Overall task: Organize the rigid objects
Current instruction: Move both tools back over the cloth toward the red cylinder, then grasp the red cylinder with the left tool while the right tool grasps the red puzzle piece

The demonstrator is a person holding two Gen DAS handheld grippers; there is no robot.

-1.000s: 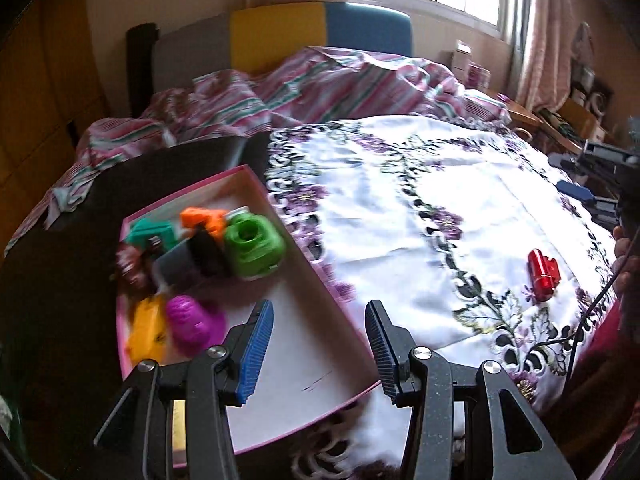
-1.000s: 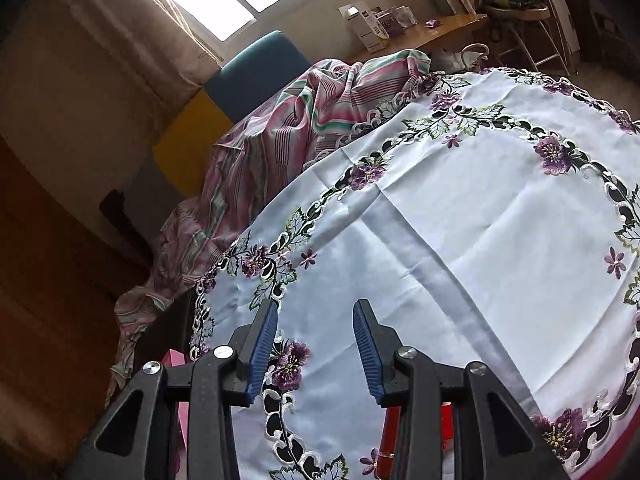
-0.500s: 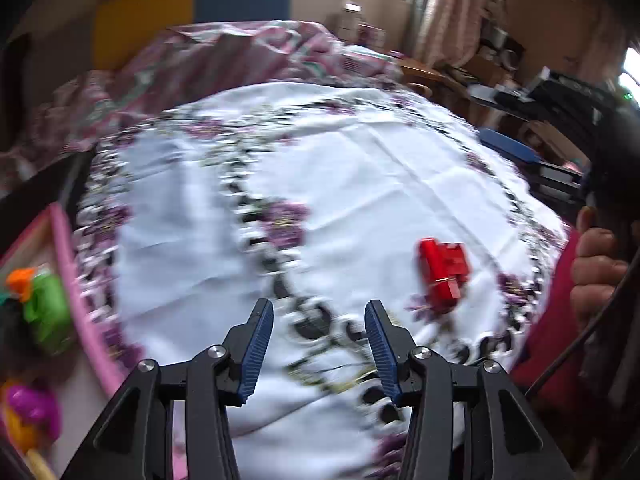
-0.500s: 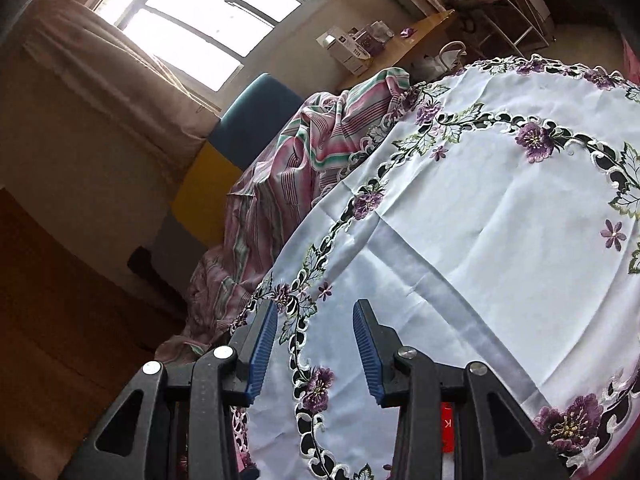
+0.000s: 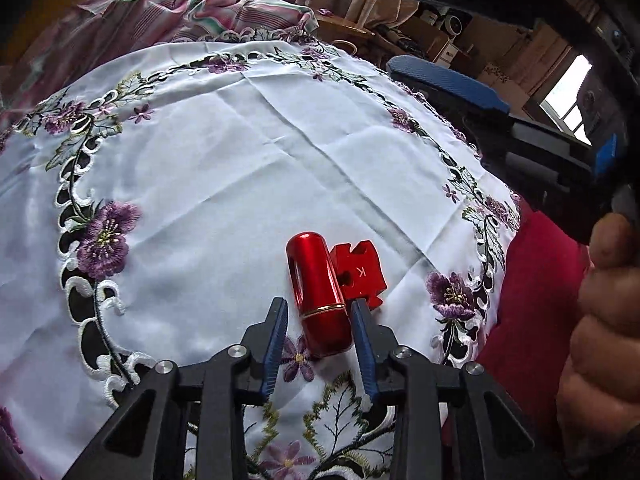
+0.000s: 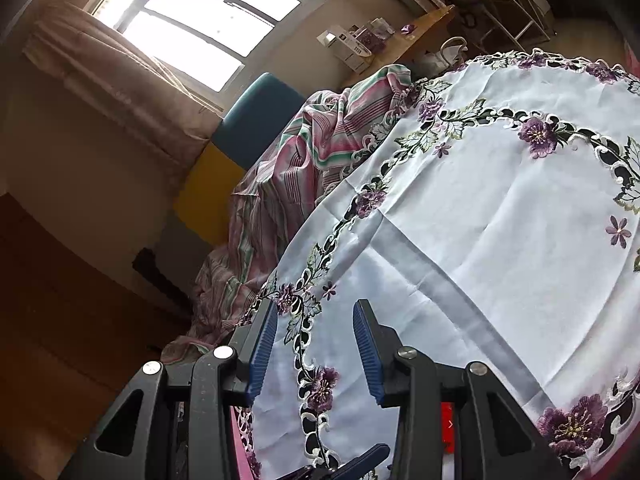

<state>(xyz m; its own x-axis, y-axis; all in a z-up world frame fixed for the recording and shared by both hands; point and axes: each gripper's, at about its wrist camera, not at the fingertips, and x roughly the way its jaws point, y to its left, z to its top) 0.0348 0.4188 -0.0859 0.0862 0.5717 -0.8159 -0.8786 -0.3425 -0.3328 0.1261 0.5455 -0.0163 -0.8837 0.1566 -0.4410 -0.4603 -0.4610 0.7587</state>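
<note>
My left claw (image 5: 318, 314) points down at the white cloth with purple flowers (image 5: 224, 168). Its two blue pads have just been closing in, and a shiny red toy (image 5: 318, 292) lies between them. The right pad looks like it touches the red side. On the left there is still a thin gap of white cloth between pad and toy, so I am not squeezing it yet. The toy lies flat near the cloth's near edge. It is a round red tube with a gold ring, and a flat red piece marked with a K (image 5: 360, 272) sticks out on its right side. I cannot tell if the two are joined. The near end of the tube is hidden behind my pads.

My right claw (image 6: 314, 346) is a little open and holds nothing; only cloth shows between its pads. In the left view I see it from the side, one blue pad (image 5: 448, 88) high above the far right rim of the cloth, and the rest is dark and hard to make out. My right hand (image 5: 600, 320) is cut off at the picture's edge. In the right view, a small bit of red (image 6: 448, 426) peeks out behind my claw's arm. A striped pink blanket (image 6: 288, 176) lies bunched past the cloth.
</note>
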